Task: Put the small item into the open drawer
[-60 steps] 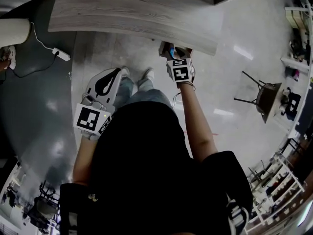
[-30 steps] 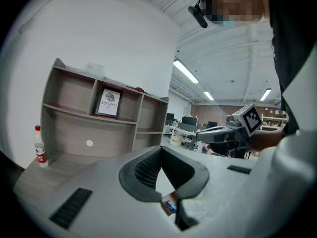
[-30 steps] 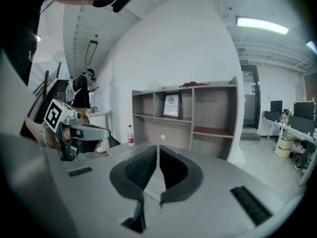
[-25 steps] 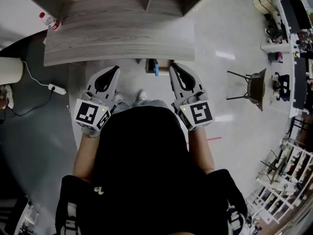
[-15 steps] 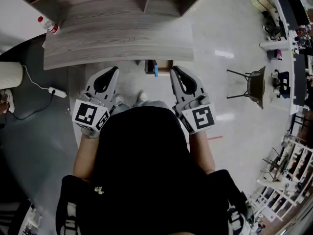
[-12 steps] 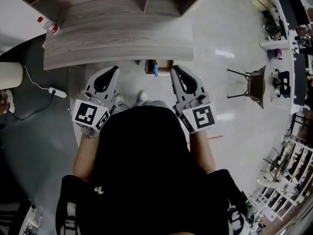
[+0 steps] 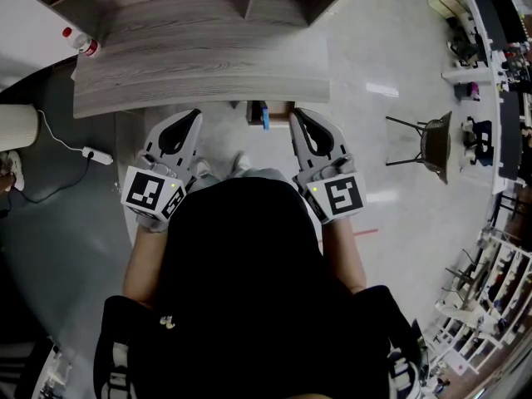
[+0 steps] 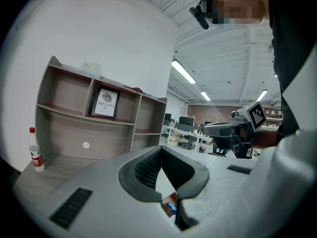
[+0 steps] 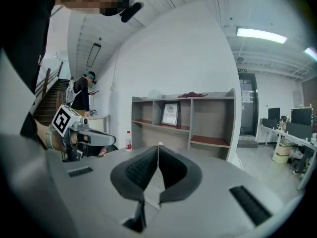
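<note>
Both jaws clenched, empty. L gripper [image 7: 196, 115] and R gripper [image 7: 293, 115] hang just off the bench [image 7: 199, 65] edge, flanking the open drawer [image 7: 252, 115] at 12 o'clock. Blue item [image 7: 265, 116] lies inside the drawer, so task looks done imo. Risks: drawer sticks out btw the two tips, so a careless swing of either one knocks it and jolts the item. Can't tell how deep item sits. If it's proud of the rim, shoving the drawer in could jam it.

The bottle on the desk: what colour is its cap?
Its cap is red, clearest in the left gripper view.
</note>
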A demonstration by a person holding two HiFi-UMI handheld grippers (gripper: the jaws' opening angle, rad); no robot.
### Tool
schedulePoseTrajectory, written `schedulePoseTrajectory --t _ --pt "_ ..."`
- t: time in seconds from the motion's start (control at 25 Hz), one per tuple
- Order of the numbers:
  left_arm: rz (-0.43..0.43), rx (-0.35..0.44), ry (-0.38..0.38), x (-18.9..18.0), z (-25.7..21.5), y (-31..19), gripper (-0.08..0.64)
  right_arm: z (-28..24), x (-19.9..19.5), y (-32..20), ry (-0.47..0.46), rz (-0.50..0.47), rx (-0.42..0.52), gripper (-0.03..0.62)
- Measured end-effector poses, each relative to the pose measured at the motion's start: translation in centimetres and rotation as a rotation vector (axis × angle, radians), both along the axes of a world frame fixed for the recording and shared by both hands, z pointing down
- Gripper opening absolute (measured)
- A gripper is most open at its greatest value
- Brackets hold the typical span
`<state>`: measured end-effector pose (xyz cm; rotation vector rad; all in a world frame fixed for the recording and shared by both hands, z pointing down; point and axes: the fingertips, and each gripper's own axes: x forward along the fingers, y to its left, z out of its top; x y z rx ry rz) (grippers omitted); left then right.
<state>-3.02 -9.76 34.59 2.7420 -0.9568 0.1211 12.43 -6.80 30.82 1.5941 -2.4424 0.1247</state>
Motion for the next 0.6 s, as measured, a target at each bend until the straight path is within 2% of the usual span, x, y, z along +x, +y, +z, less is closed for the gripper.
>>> schedulePoseTrajectory --t 0.6 --pt "-0.001 -0.006 -0.006 0.03 0.22 0.05 0.002 0.72 0.34 0.02 -0.004 0.01 -0.024 0.017"
